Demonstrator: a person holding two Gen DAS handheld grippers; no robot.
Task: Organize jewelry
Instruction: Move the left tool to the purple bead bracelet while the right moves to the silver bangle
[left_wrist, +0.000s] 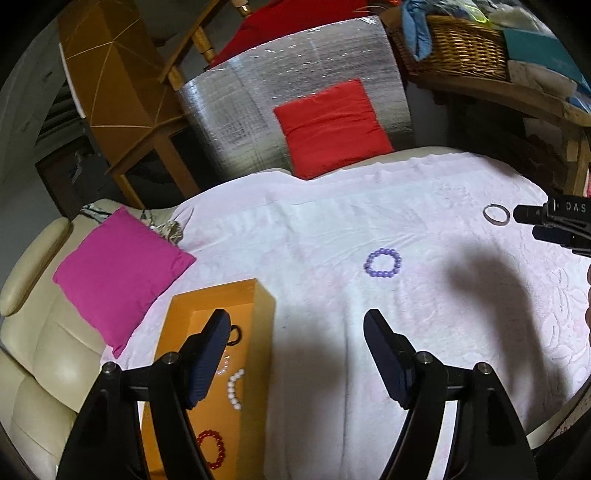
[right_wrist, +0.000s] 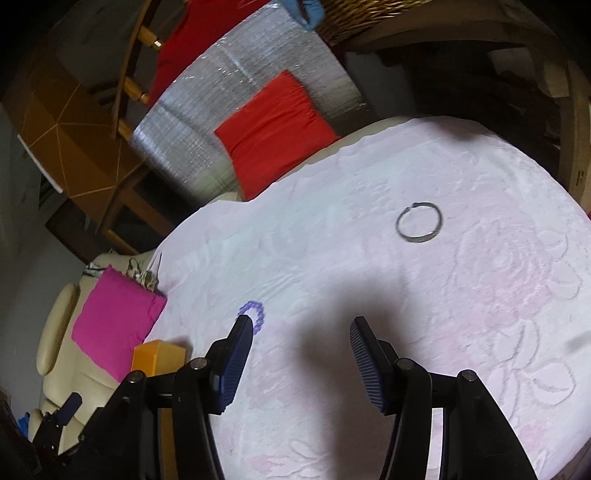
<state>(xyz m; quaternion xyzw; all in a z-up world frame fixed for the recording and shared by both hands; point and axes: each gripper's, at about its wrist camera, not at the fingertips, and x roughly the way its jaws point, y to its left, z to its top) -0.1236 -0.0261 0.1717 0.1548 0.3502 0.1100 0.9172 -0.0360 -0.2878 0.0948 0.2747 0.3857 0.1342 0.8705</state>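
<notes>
A purple bead bracelet (left_wrist: 383, 263) lies on the white towel (left_wrist: 332, 229), ahead of my open, empty left gripper (left_wrist: 295, 325). A thin metal bangle (left_wrist: 496, 214) lies at the far right, just beside my right gripper (left_wrist: 546, 221), which enters from the right edge. An orange box (left_wrist: 218, 369) at lower left holds a white bead bracelet (left_wrist: 233, 389), a red bead bracelet (left_wrist: 212, 448) and a black band (left_wrist: 235, 334). In the right wrist view my right gripper (right_wrist: 301, 328) is open and empty, the bangle (right_wrist: 419, 222) ahead, the purple bracelet (right_wrist: 255, 314) by its left finger.
A magenta cushion (left_wrist: 118, 273) lies on the cream sofa (left_wrist: 44, 350) at the left. A red cushion (left_wrist: 332, 125) leans on a silver foil panel (left_wrist: 277, 96) behind the towel. A wicker basket (left_wrist: 465, 44) stands on a wooden shelf at the back right.
</notes>
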